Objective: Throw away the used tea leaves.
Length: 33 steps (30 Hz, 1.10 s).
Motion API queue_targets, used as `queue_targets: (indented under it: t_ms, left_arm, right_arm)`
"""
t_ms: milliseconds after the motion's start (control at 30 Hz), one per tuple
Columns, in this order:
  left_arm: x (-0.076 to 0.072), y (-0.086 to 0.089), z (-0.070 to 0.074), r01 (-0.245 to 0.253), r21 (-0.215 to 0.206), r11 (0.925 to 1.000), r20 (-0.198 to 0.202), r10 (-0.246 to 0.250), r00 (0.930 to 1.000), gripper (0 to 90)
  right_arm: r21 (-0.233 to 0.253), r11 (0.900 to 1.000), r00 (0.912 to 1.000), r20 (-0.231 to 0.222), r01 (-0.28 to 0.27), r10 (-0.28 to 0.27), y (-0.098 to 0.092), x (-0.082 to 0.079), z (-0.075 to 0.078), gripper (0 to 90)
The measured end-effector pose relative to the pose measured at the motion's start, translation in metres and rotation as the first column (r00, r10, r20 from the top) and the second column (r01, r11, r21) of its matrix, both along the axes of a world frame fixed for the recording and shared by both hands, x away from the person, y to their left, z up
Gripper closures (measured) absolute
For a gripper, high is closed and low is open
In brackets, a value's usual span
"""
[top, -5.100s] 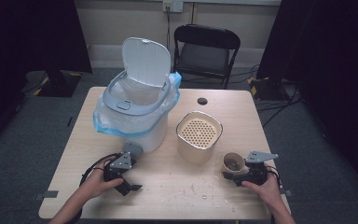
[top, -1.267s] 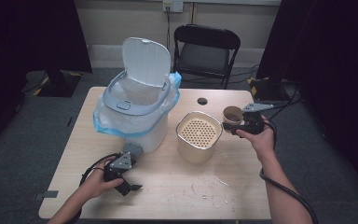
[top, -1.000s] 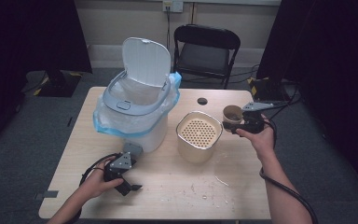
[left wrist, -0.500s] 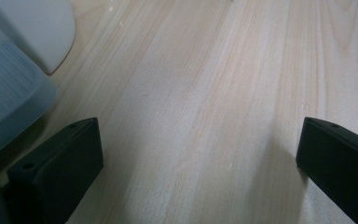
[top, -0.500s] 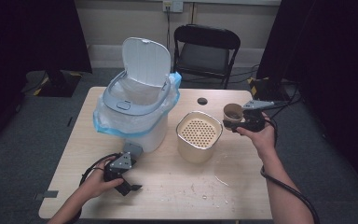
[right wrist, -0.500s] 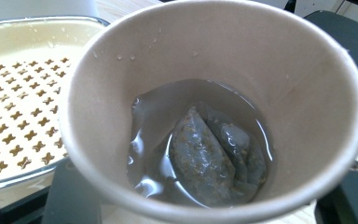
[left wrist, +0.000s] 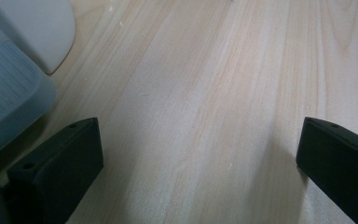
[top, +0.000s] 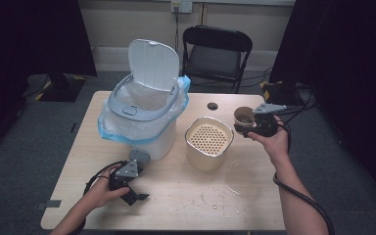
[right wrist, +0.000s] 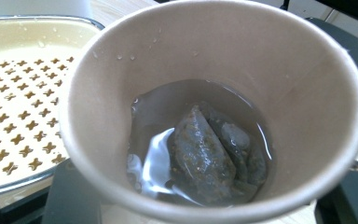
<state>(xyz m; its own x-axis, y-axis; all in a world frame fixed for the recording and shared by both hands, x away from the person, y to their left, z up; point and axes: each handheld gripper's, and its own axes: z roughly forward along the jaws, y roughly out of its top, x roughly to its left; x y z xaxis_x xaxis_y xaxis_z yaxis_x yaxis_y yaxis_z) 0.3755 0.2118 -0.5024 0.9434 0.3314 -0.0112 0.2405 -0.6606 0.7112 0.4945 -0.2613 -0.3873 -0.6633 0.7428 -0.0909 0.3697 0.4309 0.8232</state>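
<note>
My right gripper (top: 247, 126) is shut on a brown paper cup (top: 243, 117), held in the air just right of the cream strainer pot (top: 208, 142). In the right gripper view the paper cup (right wrist: 223, 93) holds a little liquid and a wet tea bag (right wrist: 205, 154), and the strainer pot's perforated lid (right wrist: 14, 102) lies to its left. My left gripper (top: 136, 192) rests open on the table near the front left, beside the white bin (top: 144, 117). Its fingers (left wrist: 56, 172) stand wide apart over bare wood.
The white bin has its lid (top: 153, 63) up and a blue liner bag. A black folding chair (top: 215, 54) stands behind the table (top: 186, 205). A small dark disc (top: 212, 105) lies at the back. Crumbs and droplets (top: 215, 198) dot the front of the table.
Five seconds ago the right gripper held the cup low near the front right; it has since lifted it up and back beside the strainer pot. In the last second little has moved. The left gripper stays put.
</note>
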Motion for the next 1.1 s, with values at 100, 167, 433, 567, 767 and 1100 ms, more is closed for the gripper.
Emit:
queue_targets:
  t_ms: [100,167,433,567,767,1100]
  left_arm:
    - [0.0,0.0,0.0,0.0,0.001,1.0,0.0,0.0,1.0,0.0]
    - [0.0,0.0,0.0,0.0,0.0,1.0,0.0,0.0,1.0,0.0]
    - [0.0,0.0,0.0,0.001,0.001,1.0,0.0,-0.001,1.0,0.0]
    - [0.0,0.0,0.0,0.001,0.001,1.0,0.0,-0.001,1.0,0.0]
    - [0.0,0.0,0.0,0.0,-0.002,1.0,0.0,0.0,1.0,0.0]
    - [0.0,0.0,0.0,0.0,-0.002,1.0,0.0,0.0,1.0,0.0]
  right_arm:
    - [-0.017,1.0,0.9996,0.027,0.008,-0.007,0.002,0.001,0.001,33.3]
    - [-0.013,1.0,0.999,0.043,0.014,-0.013,0.003,0.001,0.002,33.4]
    - [-0.034,0.999,0.9952,0.097,0.017,-0.014,0.011,0.004,0.006,33.4]
    - [-0.042,0.999,0.9914,0.131,0.012,-0.006,0.014,0.008,0.005,33.4]
    - [-0.054,0.998,0.9847,0.172,-0.022,0.031,0.02,0.014,0.003,33.5]
    - [-0.085,0.996,0.9705,0.236,-0.032,0.051,0.023,0.018,0.007,33.6]
